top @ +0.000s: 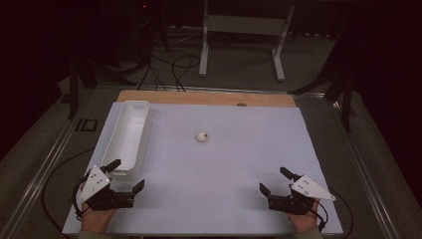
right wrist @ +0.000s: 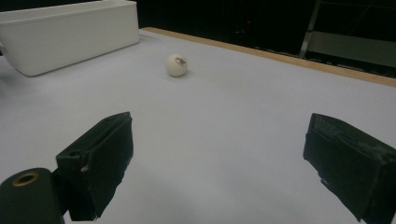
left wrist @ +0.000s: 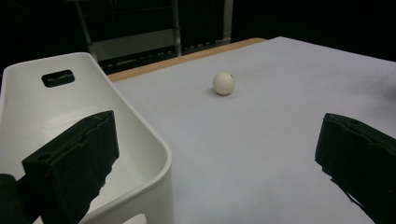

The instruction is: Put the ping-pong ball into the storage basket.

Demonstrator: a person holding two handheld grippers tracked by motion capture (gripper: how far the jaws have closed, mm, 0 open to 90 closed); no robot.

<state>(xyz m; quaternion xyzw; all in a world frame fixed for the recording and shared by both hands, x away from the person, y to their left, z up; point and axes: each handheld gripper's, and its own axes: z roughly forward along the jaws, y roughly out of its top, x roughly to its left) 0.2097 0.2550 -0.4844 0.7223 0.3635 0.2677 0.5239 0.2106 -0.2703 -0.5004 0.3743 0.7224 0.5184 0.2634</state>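
Note:
A small white ball (top: 201,136) (left wrist: 224,83) (right wrist: 176,64) lies alone near the middle of the white table sheet (top: 224,169). My left gripper (top: 127,175) (left wrist: 219,158) rests at the near left corner, jaws spread wide with nothing between them, its left jaw beside the near end of a long white bin (top: 127,137) (left wrist: 70,126). At the near right, my right gripper (top: 275,180) (right wrist: 219,163) stands open and empty too. Both point toward the ball, well short of it.
The white bin (right wrist: 70,32) runs along the sheet's left edge and looks empty. A wooden strip (top: 209,97) borders the far edge of the table. Beyond it stand a white frame (top: 239,35) and cables on the dark floor.

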